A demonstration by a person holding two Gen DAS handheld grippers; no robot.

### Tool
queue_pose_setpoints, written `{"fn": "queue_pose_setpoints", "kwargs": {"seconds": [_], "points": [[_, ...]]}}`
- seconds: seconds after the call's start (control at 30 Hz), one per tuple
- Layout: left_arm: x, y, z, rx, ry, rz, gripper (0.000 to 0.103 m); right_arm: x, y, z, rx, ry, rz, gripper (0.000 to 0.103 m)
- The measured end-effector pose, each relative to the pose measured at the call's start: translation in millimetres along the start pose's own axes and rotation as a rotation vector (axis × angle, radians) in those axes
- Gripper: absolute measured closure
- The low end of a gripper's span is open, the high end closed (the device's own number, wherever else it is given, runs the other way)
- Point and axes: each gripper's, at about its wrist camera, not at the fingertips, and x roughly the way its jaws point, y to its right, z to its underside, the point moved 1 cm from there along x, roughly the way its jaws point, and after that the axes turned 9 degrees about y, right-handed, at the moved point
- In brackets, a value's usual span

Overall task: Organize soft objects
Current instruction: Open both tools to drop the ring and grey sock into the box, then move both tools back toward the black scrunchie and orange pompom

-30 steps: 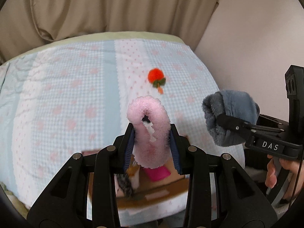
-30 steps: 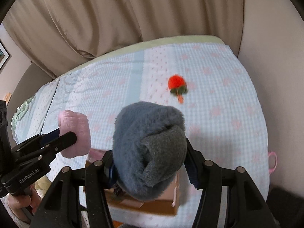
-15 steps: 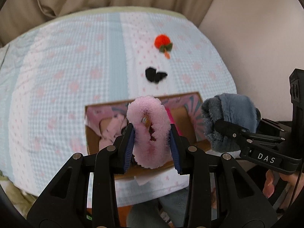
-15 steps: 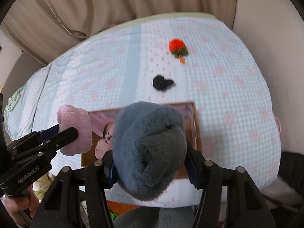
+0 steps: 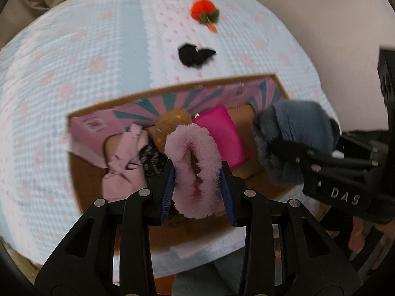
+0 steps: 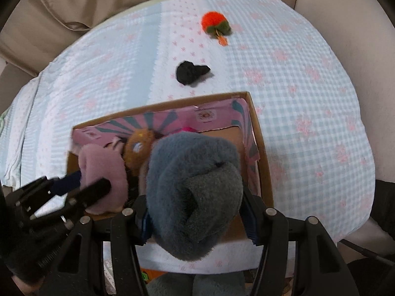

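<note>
My left gripper (image 5: pixel 197 187) is shut on a fluffy pink ring (image 5: pixel 195 162) and holds it over the open cardboard box (image 5: pixel 172 90). My right gripper (image 6: pixel 197 212) is shut on a grey-blue plush bundle (image 6: pixel 195 187), also over the box (image 6: pixel 256 123), to the right of the left one. The left gripper with the pink ring also shows in the right wrist view (image 6: pixel 101 180); the grey bundle shows in the left wrist view (image 5: pixel 296 138). The box holds a brown plush (image 5: pixel 172 123), a magenta pouch (image 5: pixel 222 135) and a pale pink cloth (image 5: pixel 123 167).
The box sits at the near edge of a bed with a light blue and pink checked cover (image 6: pixel 308 74). A black soft piece (image 6: pixel 191 72) and an orange-red pompom with green leaves (image 6: pixel 214 23) lie beyond the box. Beige curtain (image 6: pixel 74 5) behind.
Both grippers have tilted down and moved closer to the box, each still holding its item. The box, hidden or low before, now fills the middle of both views.
</note>
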Motion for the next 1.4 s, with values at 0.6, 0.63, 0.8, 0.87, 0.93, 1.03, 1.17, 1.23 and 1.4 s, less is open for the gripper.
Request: {"fn": "queue_pose_setpoints", "kwargs": {"seconds": [0.6,0.63,0.8,0.87,0.93,1.03,1.17,1.23,1.4], "points": [[36,9,5,0.106,-0.054,-0.056,0.000,44,4,-21,-0.012,-0.068,-0.026,0.000],[34,8,5,0.102,-0.055,-0.059,0.000,42,4,-23,-0.011,-0.068,-0.032,0.000],[27,-1,6,0.072,-0.060,-0.062,0.000,36,5,-25,-0.008,-0.045,-0.043,0.000],[24,-3,5,0.064,-0.056,-0.066,0.000,33,2,-26,-0.027,-0.023,-0.040,0.000],[21,-4,4,0.058,-0.049,-0.068,0.000,30,-1,-27,-0.043,-0.016,-0.041,0.000],[15,-6,2,0.044,-0.038,-0.074,0.000,26,-3,-28,-0.055,-0.008,-0.041,0.000],[3,-6,0,0.035,-0.022,-0.078,0.000,13,-7,-29,-0.062,0.014,-0.038,0.000],[-4,-5,-2,0.039,-0.013,-0.086,0.000,5,-8,-31,-0.064,0.025,-0.040,0.000],[-33,0,-2,0.026,0.020,-0.092,0.000,-24,-16,-33,-0.070,0.059,-0.040,0.000]]}}
